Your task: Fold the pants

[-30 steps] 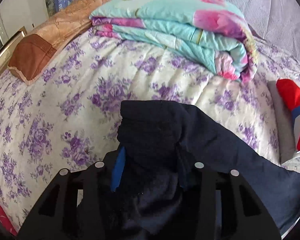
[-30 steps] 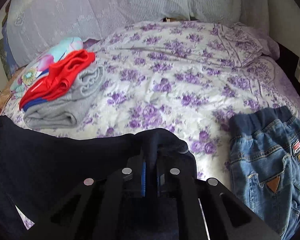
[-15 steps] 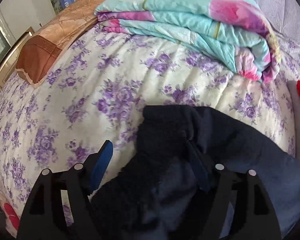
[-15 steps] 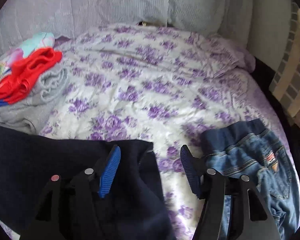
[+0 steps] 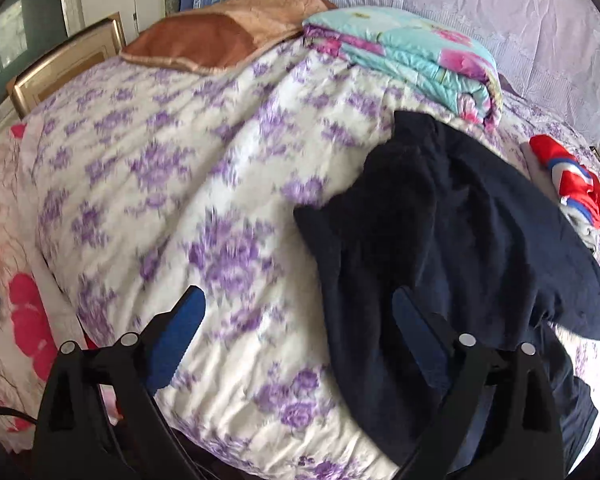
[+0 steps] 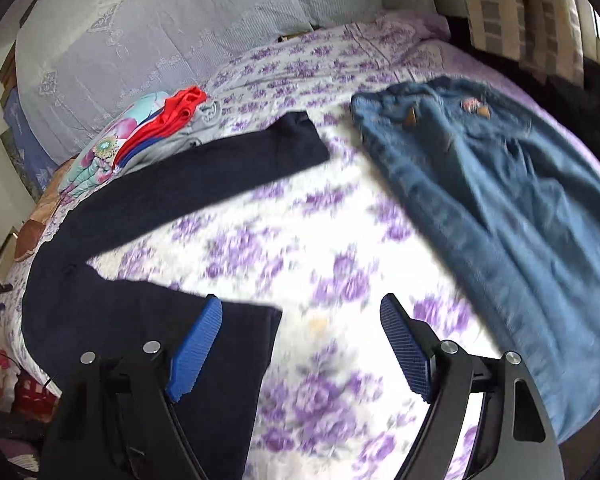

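Observation:
Dark navy pants [image 5: 440,240] lie spread on the purple-flowered bedspread [image 5: 160,184]. In the right wrist view the pants [image 6: 160,216] show one leg stretched toward the far middle and the other near my left blue finger [image 6: 196,348]. My left gripper [image 5: 300,336] is open and empty, its right finger over the pants' edge. My right gripper [image 6: 300,344] is open and empty above bare bedspread [image 6: 320,248], just right of the near pant leg.
Blue jeans [image 6: 500,192] lie on the right of the bed. A folded turquoise quilt [image 5: 412,56], a brown pillow [image 5: 220,32] and a red and grey clothes pile [image 5: 568,184] sit at the far side. The bed's near-left edge drops to a red-flowered sheet [image 5: 24,312].
Both grippers were shut on the navy pants a second ago, opened and let go, and have since pulled back and up. The pants now lie on the bed.

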A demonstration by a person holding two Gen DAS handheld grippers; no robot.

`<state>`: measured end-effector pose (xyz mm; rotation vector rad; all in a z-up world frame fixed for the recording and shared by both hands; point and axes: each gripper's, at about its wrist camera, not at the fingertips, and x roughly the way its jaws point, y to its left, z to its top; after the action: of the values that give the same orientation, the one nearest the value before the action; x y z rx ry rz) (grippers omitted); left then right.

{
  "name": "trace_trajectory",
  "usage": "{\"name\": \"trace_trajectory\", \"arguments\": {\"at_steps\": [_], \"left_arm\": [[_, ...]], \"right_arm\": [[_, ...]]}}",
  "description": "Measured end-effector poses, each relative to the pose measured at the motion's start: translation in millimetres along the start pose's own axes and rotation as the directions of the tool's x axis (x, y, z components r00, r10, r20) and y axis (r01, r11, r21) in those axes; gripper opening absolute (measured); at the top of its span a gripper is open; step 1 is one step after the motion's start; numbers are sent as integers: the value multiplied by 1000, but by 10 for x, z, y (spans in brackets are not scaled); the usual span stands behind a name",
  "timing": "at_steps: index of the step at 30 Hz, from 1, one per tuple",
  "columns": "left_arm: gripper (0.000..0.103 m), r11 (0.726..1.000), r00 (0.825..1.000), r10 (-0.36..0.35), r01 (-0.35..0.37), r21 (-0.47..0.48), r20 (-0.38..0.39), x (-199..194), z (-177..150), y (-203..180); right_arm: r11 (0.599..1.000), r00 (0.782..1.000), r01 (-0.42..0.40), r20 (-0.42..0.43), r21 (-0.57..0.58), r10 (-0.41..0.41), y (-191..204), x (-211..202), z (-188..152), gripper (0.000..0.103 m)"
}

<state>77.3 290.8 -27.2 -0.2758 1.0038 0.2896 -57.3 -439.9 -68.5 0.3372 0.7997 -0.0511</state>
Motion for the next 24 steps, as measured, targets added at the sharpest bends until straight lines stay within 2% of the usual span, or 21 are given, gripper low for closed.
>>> {"name": "trace_trajectory", "arguments": {"at_steps": [1,4,6,7,8,9,10,11,12,13,16,20,22,24], "left_arm": [[92,1000,1000,-11,11,5,-18,91,-72,-35],[92,1000,999,-24,24,14,-34,356,-99,-225],[92,999,997,-35,35,-4,-66,569,-65,-335],[93,1000,999,-15,15,-1,-48,623,-60,-379],[93,1000,1000,-2,2,5,-25,640,-60,-410],[83,1000,1000,-13,13,-11,-11,641,-40,-427],[62,999,999,-44,44,-33,-5,610,-37,-428],[47,996,997,-79,79,-47,3,566,-25,-429],[21,994,996,-93,94,-60,17,505,-16,-437],[19,993,995,-96,98,-66,27,460,-19,-445],[18,994,994,-75,81,-67,82,257,-95,-471],[17,986,976,-114,134,-99,184,-301,-351,-420],[17,985,968,-121,143,-91,219,-536,-506,-446],[17,989,974,-100,119,-85,204,-532,-647,-477]], "right_arm": [[999,999,-35,-2,9,35,21,40,-109,82],[997,997,-73,-6,-4,73,150,179,-285,82],[997,997,-73,-27,-33,72,270,248,-336,82],[996,997,-70,-38,-50,68,333,280,-355,75],[995,997,-57,-48,-78,54,393,313,-366,62],[994,998,-25,-62,-111,18,451,357,-363,26],[993,997,-2,-74,-122,-7,474,392,-348,14],[995,997,-20,-71,-100,13,428,395,-311,4],[996,997,-51,-68,-72,46,366,387,-253,4],[995,995,-83,-68,-49,80,296,381,-181,4],[993,994,-108,-26,-51,106,208,248,60,4],[994,994,-88,63,-62,91,137,-91,403,4],[997,994,-47,93,-59,53,61,-231,547,4],[998,998,16,60,-56,-12,-36,-186,645,4]]}}
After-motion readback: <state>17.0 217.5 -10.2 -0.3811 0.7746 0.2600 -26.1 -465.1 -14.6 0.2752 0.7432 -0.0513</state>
